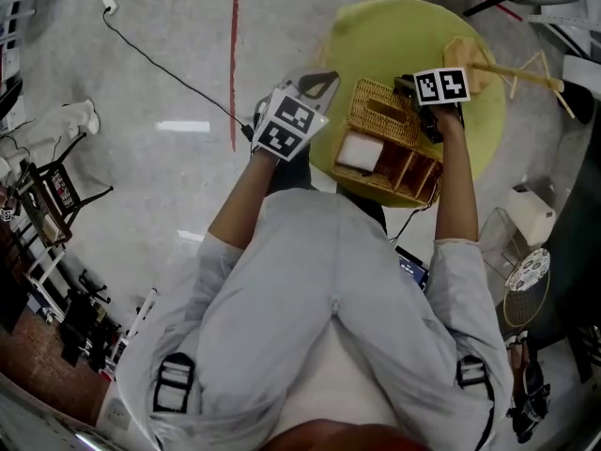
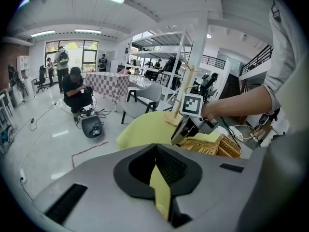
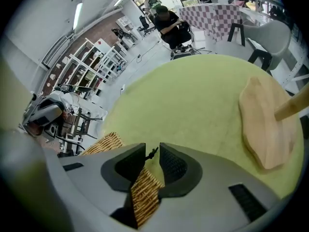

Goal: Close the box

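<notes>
Two claws are near the box [image 1: 399, 163], which sits open on the yellow surface [image 1: 376, 26]. The right claw [image 3: 152, 152] has its jaws apart, with wicker from the lid [image 1: 380, 111] showing in the gap just below it. The left claw [image 1: 329, 79], jaws together and empty, hangs off to the side, apart from the box. To close it well, the right claw should probably swing the lid over the compartments and then press it flat, while the left claw steadies a wall.
</notes>
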Tool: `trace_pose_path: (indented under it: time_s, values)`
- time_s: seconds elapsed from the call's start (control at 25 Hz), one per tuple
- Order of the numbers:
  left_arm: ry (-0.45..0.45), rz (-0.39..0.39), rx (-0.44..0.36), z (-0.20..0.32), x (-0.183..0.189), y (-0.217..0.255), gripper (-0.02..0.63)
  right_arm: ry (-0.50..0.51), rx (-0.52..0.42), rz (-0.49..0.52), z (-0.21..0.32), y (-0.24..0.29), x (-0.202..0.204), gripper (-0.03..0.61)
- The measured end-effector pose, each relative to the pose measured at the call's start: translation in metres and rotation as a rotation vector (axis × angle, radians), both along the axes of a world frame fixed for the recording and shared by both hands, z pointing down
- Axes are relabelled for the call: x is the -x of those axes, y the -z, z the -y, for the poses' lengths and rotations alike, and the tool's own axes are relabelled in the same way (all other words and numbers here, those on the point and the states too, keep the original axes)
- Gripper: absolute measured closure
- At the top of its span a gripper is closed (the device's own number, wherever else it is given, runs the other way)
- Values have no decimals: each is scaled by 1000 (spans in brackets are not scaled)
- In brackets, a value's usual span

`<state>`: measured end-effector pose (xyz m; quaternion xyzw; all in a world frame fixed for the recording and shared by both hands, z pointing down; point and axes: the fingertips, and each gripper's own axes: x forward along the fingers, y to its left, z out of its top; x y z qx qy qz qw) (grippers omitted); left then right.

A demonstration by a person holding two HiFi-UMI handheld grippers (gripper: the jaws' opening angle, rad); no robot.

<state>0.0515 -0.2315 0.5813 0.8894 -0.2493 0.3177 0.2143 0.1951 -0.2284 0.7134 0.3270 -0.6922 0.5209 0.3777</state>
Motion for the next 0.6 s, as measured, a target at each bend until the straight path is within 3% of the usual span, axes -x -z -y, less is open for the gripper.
trace_pose_path:
  time_s: [0.24,0.44,0.6]
  values:
    - [-5,5,15,3,-6,-4,584,30,51,-19,-7,-10,-4,469]
    - [1,7,18,3,-1,-6,584,52,72,-30,-10,-14,2,531]
    - [5,12,24,2,1,-12,584,63,69,-29,-10,-16,2,544]
